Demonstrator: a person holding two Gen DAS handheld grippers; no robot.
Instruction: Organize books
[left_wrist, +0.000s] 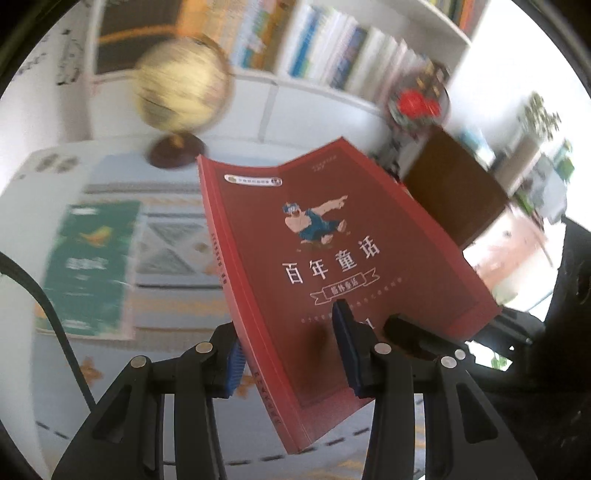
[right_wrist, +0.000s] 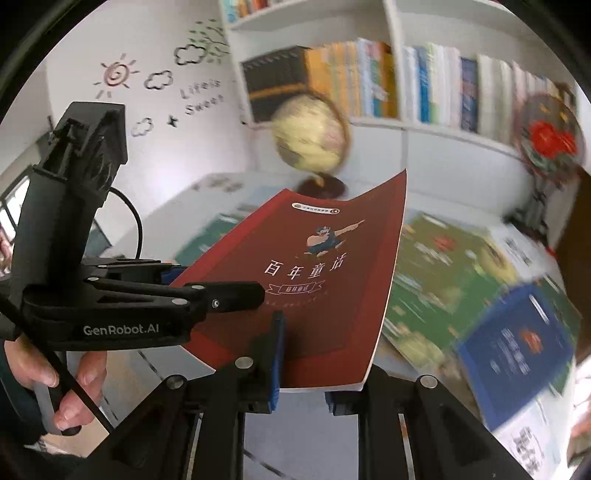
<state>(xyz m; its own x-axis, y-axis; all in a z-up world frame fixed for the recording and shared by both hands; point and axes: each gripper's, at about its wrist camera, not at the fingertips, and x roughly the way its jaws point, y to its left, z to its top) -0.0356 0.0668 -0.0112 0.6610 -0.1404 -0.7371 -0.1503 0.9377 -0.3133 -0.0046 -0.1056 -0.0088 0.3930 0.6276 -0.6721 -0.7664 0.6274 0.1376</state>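
Two tools hold a red book above the tabletop

The red book (left_wrist: 325, 258) is lifted, cover up; the left tool (left_wrist: 291, 354) clamps its spine edge, the right tool (right_wrist: 306, 369) straddles its bottom edge, grip unclear. Below on the tabletop (right_wrist: 306, 424): green book (left_wrist: 88, 266), blue book (right_wrist: 517, 347), then a globe (left_wrist: 181, 88) behind

Both wrist views look down close over the red book (left_wrist: 325, 258) toward globe (right_wrist: 312, 138) and shelves.
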